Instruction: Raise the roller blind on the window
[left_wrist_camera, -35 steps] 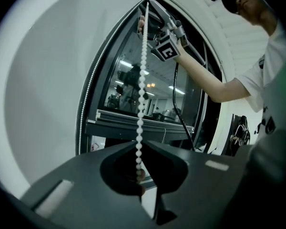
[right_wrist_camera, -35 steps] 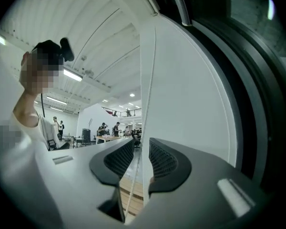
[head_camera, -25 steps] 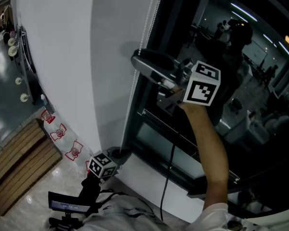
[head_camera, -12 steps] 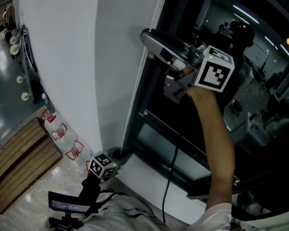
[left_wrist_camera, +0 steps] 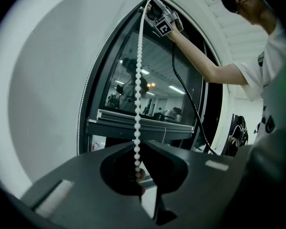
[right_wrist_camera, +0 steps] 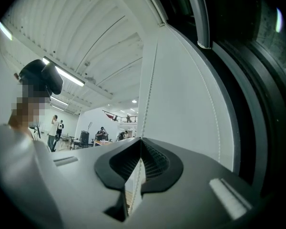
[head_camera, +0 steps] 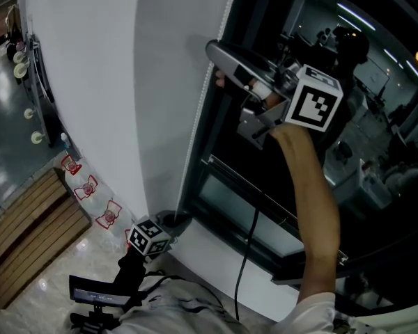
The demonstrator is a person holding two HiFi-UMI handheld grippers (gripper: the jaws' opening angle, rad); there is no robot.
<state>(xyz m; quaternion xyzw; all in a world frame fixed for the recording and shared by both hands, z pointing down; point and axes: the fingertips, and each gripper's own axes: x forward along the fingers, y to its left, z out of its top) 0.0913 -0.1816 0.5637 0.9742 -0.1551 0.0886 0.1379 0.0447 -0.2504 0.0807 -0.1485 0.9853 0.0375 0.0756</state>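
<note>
The white roller blind hangs at the left of the dark window. Its white bead chain runs down the blind's right edge. My right gripper is raised high at the chain. Its jaws have just been closing, and in the right gripper view they meet on the chain. Low down, my left gripper holds the same chain. In the left gripper view its jaws are shut on the beads, which rise to the right gripper.
A black cable hangs from the right gripper past the window's lower frame. Wooden decking and red floor marks lie below at the left. A dark device sits by the person's body.
The right gripper sits slightly higher on the chain than a second ago, and its jaws have closed onto the beads. The left gripper has stayed where it was.
</note>
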